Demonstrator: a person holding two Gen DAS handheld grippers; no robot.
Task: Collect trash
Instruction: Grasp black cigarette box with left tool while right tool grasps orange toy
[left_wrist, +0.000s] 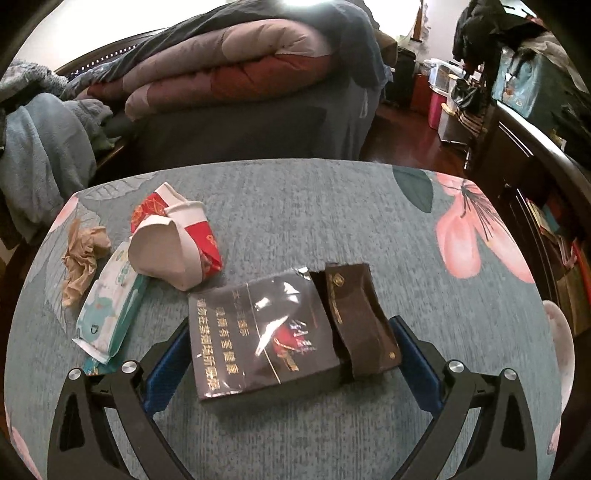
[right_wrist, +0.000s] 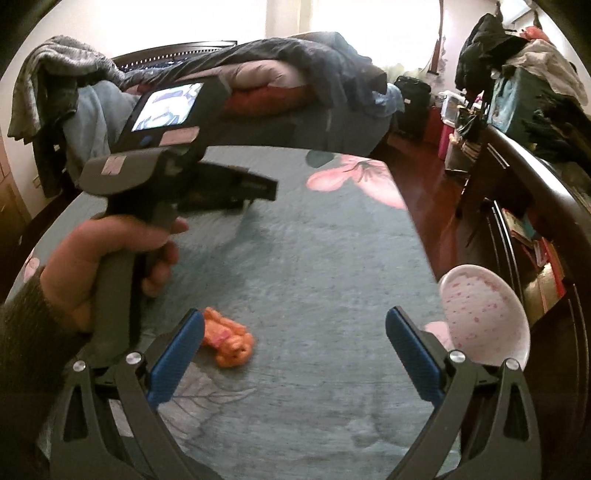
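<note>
Left tool (left_wrist: 291, 354) gapes around the cigarette pack (left_wrist: 266, 332) (right tool (right_wrist: 291, 354) open, empty); slick cellophane may slip.

Place: a lived-in home bedroom.
Bed: straight ahead beyond the jaws, a bed (left_wrist: 258, 122) piled with a folded quilt (left_wrist: 236, 66).
Table: under the jaws, a table in a floral teal cloth (left_wrist: 332, 206).
Furniture: right of the jaws, a dark wooden cabinet (right_wrist: 524, 206) stacked with clothes and bags.
Floor: ahead and right, red-brown wooden boards (left_wrist: 417, 136) crowded with storage boxes.
</note>
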